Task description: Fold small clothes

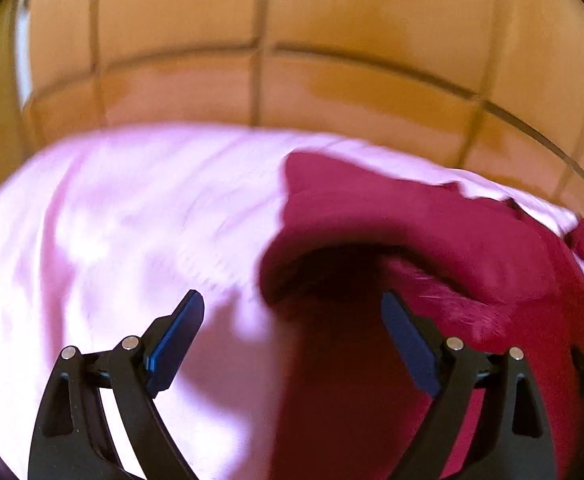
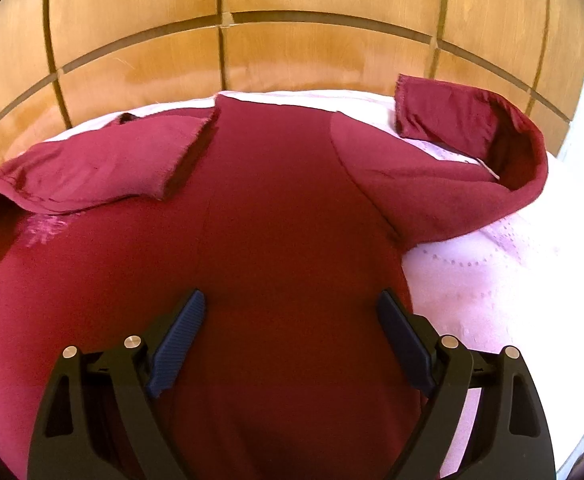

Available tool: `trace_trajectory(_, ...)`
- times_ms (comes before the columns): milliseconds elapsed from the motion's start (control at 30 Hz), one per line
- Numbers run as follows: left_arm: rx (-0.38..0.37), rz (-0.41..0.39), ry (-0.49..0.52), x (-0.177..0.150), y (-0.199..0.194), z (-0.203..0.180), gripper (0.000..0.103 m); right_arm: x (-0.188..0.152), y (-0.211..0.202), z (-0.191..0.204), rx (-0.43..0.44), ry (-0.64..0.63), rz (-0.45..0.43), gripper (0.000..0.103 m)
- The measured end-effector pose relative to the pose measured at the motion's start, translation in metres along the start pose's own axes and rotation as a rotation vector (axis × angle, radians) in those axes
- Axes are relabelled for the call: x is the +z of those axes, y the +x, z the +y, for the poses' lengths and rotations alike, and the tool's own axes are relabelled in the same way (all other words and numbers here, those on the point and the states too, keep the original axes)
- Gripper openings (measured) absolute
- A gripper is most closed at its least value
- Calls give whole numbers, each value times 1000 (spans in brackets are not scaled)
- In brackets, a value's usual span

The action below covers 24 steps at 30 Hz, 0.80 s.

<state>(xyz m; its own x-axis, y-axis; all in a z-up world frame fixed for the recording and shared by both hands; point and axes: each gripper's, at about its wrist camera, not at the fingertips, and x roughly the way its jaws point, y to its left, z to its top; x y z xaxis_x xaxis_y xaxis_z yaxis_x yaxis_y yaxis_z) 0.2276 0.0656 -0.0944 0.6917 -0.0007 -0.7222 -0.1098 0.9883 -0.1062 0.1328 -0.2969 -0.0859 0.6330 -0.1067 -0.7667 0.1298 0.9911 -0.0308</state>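
Red garment [image 2: 284, 208] spread beneath parted jaws

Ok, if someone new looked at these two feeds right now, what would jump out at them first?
The dark red garment spread on the pale pink sheet, filling the right wrist view, both sleeves folded inward. Behind it stands a wooden panelled headboard. Both the right gripper and the left gripper are open, holding nothing.

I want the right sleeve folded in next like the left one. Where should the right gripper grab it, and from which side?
Grip the right sleeve at its raw cuff edge, which curls up off the pink sheet, so one finger can likely slip under. Bring the open right gripper in from the right, then carry it over the maroon shirt, mirroring the left sleeve.
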Motion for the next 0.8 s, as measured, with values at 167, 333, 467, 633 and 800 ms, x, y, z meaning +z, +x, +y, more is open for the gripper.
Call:
trace_trajectory(167,28,131,-28,7,39,2,89,24,-16,0,218,148,-38,87)
trace_trajectory(333,41,9,-10,25,35,-10,77,45,19,5,418,335,82,80)
trace_trajectory(467,59,-4,9,27,42,-17,42,56,52,12,445,457,124,72)
trace_trajectory(633,74,7,-61,30,41,4,16,69,68,35,444,413,155,21)
trace_trajectory(800,83,-15,-93,22,28,17,13,91,42,40,391,312,23,8)
